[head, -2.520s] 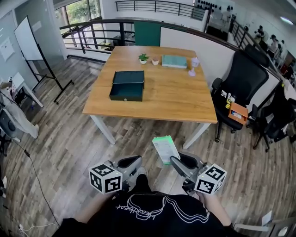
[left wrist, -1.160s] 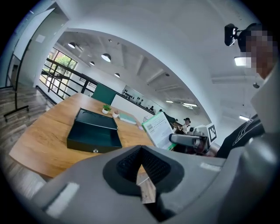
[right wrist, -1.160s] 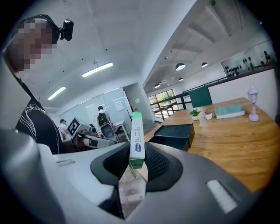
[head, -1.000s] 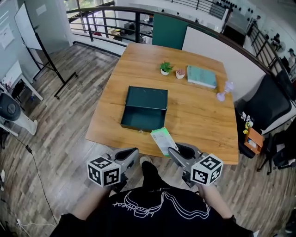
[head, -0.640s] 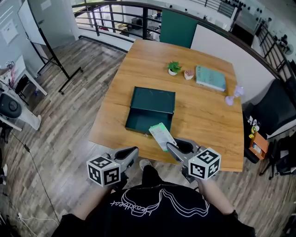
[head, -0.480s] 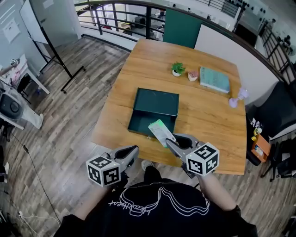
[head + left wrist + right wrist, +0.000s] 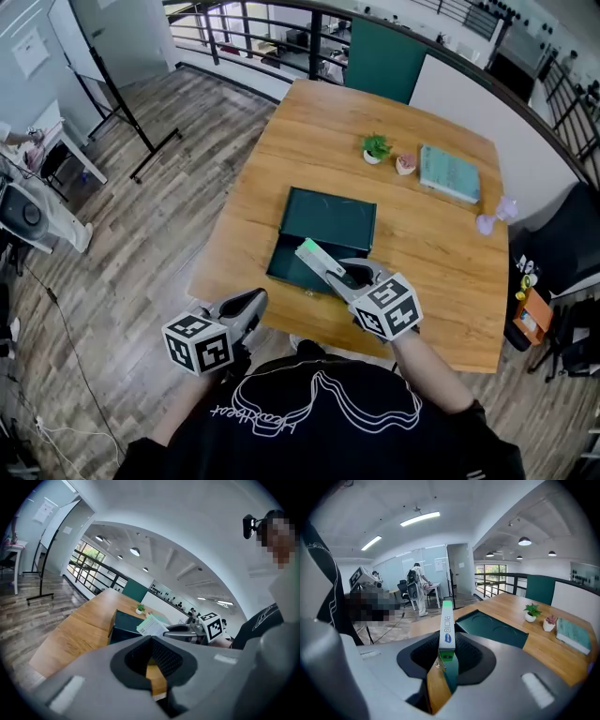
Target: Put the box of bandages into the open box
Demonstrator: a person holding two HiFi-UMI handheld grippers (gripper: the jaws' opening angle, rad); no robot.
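Bandage box is pinched at one end in the right gripper fingers. It sits centre frame, slanted over the near tray of the open box, not yet inside. Left gripper is at lower left, off the table, fingers closed on nothing.

Risks:
- End-only grip on a thin flat carton, so it may pivot or crush.
- Leading corner could catch the tray wall.
- Letting go too far forward would likely put it on the flat-lying lid.

Materials: carton looks like light card, white with a green end. Open box is dark green, rigid, probably metal. Table is smooth wood.
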